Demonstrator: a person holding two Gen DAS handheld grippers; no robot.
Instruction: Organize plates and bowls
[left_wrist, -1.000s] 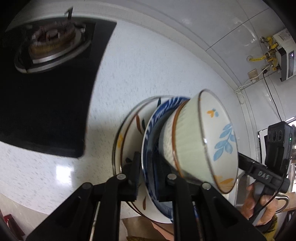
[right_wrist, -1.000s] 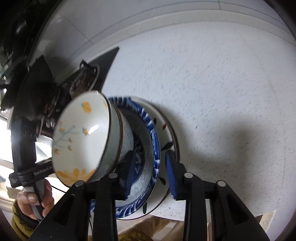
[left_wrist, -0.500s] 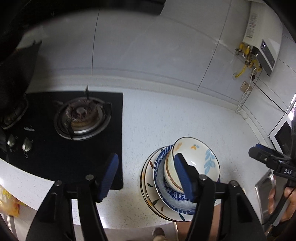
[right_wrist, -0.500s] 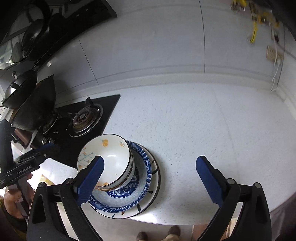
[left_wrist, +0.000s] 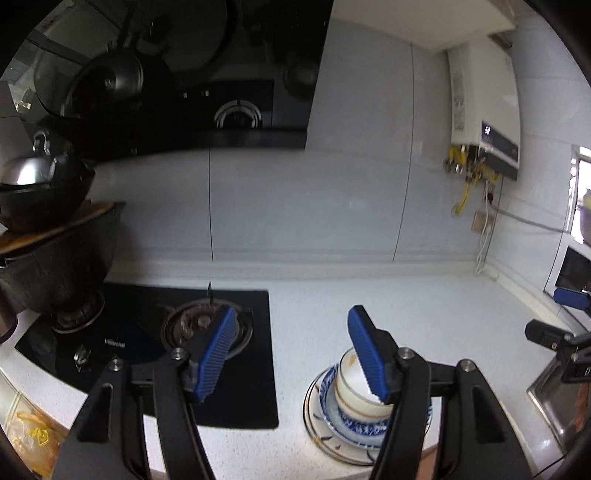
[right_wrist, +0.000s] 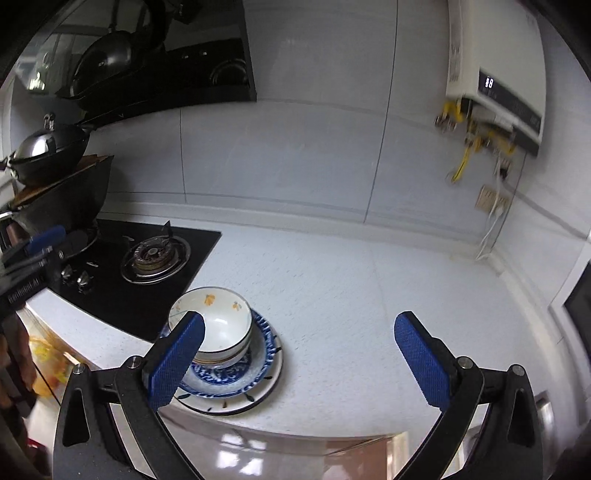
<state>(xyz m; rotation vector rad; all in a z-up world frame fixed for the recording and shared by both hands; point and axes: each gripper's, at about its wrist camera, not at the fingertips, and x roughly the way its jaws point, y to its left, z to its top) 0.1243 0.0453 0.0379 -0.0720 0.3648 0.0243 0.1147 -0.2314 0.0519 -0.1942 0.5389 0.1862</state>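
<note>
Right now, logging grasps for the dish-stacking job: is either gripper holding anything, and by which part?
Nothing is held. The left gripper and right gripper are both open above the stacked dishes.

The bowl (right_wrist: 211, 325) is glazed ceramic, glossy white inside with a thin dark rim line. Under it the blue plate (right_wrist: 264, 354) and the white plate (right_wrist: 269, 384) carry the same shiny glaze. The desk (right_wrist: 369, 295) looks like speckled pale stone, smooth with a dull sheen, brighter along its front edge. The hob (right_wrist: 110, 273) is black glass, mirror-glossy, with a brushed metal ring around the burner (right_wrist: 151, 254). The wall (right_wrist: 295, 147) is large glossy panels. The wok (right_wrist: 48, 155) is dark matt metal under a shiny steel lid. The right tongs (right_wrist: 299, 358) have matt black plastic arms and blue pads with fine knurling; the left tongs (left_wrist: 291, 354) have ribbed blue pads.
</note>
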